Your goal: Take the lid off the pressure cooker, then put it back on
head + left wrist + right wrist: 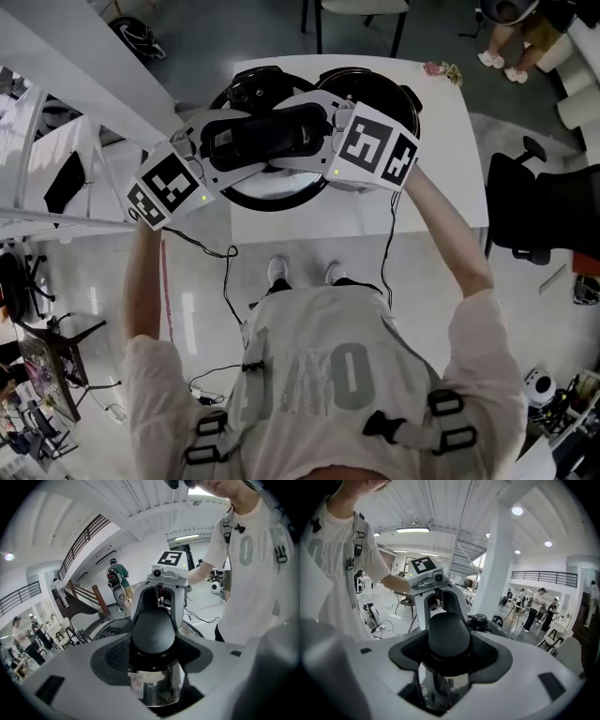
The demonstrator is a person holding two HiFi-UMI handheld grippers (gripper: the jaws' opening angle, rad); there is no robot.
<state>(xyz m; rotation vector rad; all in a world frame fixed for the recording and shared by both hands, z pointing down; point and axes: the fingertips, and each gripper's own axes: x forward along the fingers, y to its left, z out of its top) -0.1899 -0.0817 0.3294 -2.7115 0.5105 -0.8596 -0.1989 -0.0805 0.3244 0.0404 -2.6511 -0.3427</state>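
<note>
The pressure cooker's lid, a black round disc with a long black handle, hangs in the air over the left part of the white table. The open cooker pot stands on the table just right of it. My left gripper is shut on the handle's left end, and my right gripper is shut on its right end. In the left gripper view the handle end sits between the jaws of the left gripper, with the shiny lid below. The right gripper clamps the other handle end likewise.
A black office chair stands right of the table, another chair behind it. Cables trail on the floor by the person's feet. A white beam runs along the left. People stand in the background.
</note>
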